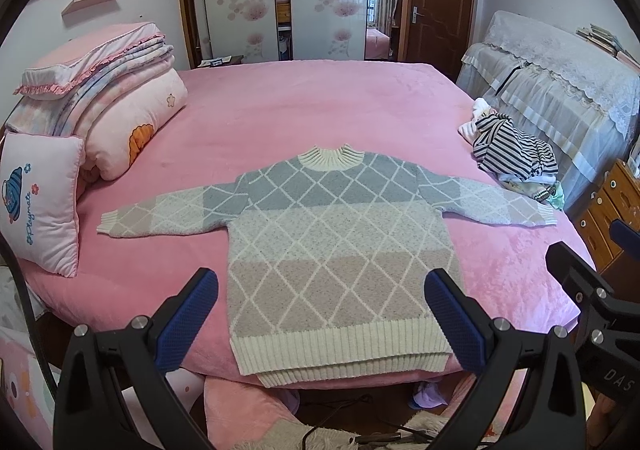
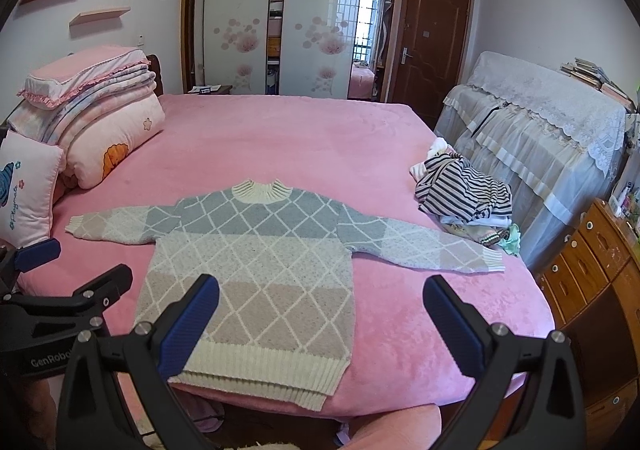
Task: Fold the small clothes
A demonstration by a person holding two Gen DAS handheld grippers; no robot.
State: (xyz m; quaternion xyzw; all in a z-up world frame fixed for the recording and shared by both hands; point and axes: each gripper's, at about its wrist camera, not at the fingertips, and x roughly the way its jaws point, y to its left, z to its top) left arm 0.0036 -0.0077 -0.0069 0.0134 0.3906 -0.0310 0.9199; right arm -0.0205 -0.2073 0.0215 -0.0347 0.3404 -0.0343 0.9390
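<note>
Left wrist: sweater [image 1: 336, 246] flat on bed [image 1: 320, 105], unfolded; heap [image 1: 514, 153] waiting; both tongs [image 1: 322, 314] [image 2: 320, 320] wide, empty.

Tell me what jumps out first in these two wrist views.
A small diamond-patterned sweater lies flat in the middle of the pink bed, sleeves spread out, hem at the near edge. To its right sits a rumpled pile of striped clothes; folded bedding is stacked at the left. The left gripper and right gripper hover open above the hem, holding nothing.
</note>
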